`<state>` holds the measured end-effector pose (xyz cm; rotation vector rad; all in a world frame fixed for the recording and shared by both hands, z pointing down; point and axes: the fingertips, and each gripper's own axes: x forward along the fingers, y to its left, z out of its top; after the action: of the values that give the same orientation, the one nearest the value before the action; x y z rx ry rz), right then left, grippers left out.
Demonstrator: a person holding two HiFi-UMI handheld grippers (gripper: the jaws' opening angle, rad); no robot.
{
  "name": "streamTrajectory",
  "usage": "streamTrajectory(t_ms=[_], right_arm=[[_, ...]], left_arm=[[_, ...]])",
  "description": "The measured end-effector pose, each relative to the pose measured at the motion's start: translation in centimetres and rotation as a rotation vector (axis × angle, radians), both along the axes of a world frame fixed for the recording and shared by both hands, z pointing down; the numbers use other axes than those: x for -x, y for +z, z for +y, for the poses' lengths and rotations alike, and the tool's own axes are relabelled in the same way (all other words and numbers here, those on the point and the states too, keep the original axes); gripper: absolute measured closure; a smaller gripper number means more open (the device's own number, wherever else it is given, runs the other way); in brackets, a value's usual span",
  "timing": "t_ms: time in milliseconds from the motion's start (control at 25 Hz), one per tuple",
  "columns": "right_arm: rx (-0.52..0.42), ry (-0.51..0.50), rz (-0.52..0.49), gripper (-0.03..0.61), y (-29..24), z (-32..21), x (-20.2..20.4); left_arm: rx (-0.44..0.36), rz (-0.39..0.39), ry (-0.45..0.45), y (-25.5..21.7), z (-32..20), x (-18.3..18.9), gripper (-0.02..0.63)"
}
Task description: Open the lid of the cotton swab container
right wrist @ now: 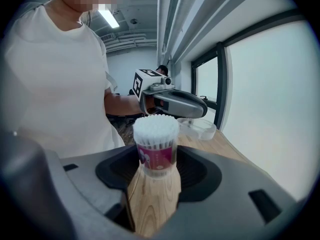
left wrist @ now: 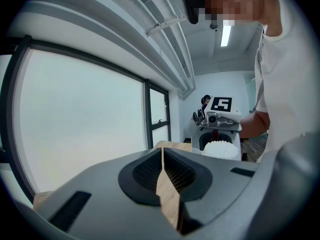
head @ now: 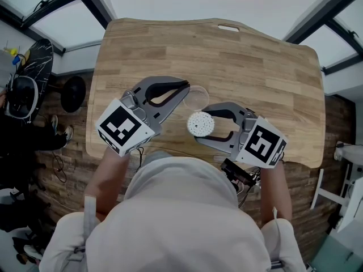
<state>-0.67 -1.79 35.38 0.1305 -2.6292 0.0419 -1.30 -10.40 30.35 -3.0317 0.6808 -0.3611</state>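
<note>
The clear cylindrical cotton swab container (right wrist: 156, 151), already uncovered, was gripped by the right gripper (head: 198, 127) and should be kept upright, its transparent round lid (right wrist: 199, 128) being seen just beyond the closed, empty left gripper (left wrist: 162, 154).

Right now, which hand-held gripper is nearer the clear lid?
Left. The left hand-held gripper, shut, has its tips beside the lid; the right hand-held gripper grips the cotton swab container, farther off.

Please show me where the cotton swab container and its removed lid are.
cotton swab container (right wrist: 156, 155): right gripper view, on its pink label.
lid (head: 198, 97): head view, on its clear middle.
</note>
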Motion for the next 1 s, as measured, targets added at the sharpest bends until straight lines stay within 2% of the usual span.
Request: streamTrajectory(t_ms=[320,480,760,1000], right_arm=[[0.004,0.01,-0.011,0.334,0.3,-0.1,-0.2],[-0.001,0.023,0.001,0.334,0.3,-0.4,-0.5],[-0.015,0.054,0.016,0.334,-0.3,-1.2,-1.6],[-0.029,0.096,0.009,0.334,-1.0,-2.2,-2.7]], left_arm=[[0.025,0.078,-0.043,-1.1,-0.5,1.2,0.6],[0.033,0.092,-0.053,-1.3,-0.5,1.5,0.6],[0.005,0.147,-0.087,-2.7,-0.5,2.3,0.601],[0.028,0.154,-0.107,-2.2,-0.2,2.9,0.601]])
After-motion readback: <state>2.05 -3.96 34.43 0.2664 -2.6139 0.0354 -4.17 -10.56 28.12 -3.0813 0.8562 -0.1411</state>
